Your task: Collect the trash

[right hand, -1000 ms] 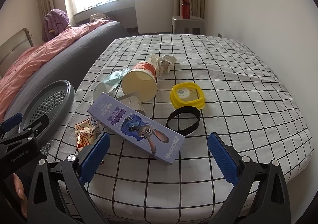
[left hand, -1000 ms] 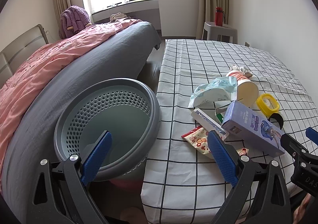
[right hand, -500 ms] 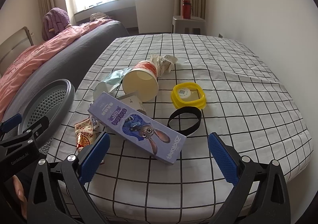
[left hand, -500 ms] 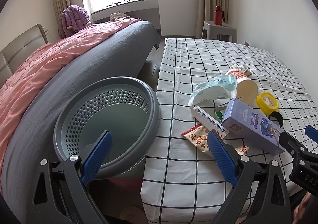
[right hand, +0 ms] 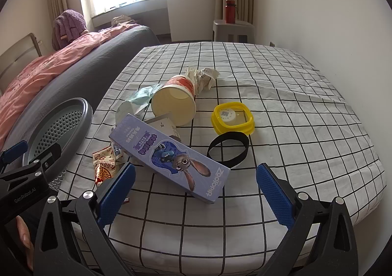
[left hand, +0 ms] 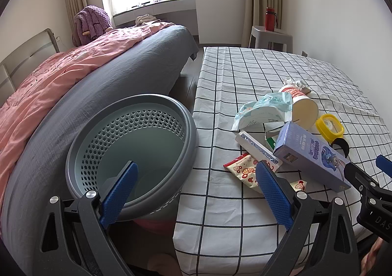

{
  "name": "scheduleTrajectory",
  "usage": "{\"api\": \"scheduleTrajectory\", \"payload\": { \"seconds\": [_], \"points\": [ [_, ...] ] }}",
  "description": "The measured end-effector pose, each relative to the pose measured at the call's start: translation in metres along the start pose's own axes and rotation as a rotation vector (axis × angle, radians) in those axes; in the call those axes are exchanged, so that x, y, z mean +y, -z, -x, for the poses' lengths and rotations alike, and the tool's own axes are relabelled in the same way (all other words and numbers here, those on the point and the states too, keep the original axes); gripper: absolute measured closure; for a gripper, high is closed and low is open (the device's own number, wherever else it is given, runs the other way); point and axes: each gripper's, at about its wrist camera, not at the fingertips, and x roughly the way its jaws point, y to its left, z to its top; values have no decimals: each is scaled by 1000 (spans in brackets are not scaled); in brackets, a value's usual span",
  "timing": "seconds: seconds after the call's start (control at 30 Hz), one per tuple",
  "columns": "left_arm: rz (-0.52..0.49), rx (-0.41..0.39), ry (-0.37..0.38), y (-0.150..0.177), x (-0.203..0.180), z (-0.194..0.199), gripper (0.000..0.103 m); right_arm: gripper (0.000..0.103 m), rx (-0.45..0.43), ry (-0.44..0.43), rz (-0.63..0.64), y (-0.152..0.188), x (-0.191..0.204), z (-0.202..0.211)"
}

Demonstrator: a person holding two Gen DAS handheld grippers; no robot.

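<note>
A pile of trash lies on the checked bedsheet [right hand: 281, 94]: a long purple cartoon box [right hand: 169, 156] [left hand: 311, 156], a tipped paper cup [right hand: 175, 104] [left hand: 302, 108], a pale blue wrapper [left hand: 262, 110], a red snack packet [right hand: 104, 163] [left hand: 243, 170], a crumpled paper [right hand: 203, 77], a yellow lid [right hand: 232, 118] and a black band [right hand: 227, 150]. A grey perforated basket [left hand: 132, 151] stands beside the bed, with nothing seen inside. My left gripper [left hand: 194, 194] is open above the basket's near rim. My right gripper [right hand: 194, 192] is open just short of the purple box.
A second bed with a grey sheet and pink quilt [left hand: 61, 75] runs along the left. A grey stool [right hand: 232, 31] with a red bottle [right hand: 229, 11] stands at the far wall. A hand shows at the lower left edge of the right wrist view.
Both grippers have crept slightly forward toward the trash pile; the purple box sits a little closer to the right gripper. Both stay open.
</note>
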Motion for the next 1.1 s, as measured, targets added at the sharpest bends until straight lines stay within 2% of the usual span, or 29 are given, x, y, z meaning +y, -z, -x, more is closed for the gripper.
{"api": "scheduleTrajectory", "payload": {
  "seconds": [0.67, 1.03, 1.1],
  "points": [
    [3, -1, -11, 0, 2, -1, 11, 6, -2, -16, -9, 0, -5, 3],
    [-2, 47, 39, -1, -8, -6, 11, 6, -29, -2, -66, -2, -31, 15],
    [6, 73, 66, -2, -14, -9, 11, 6, -39, -1, -76, -3, -36, 18]
  ]
}}
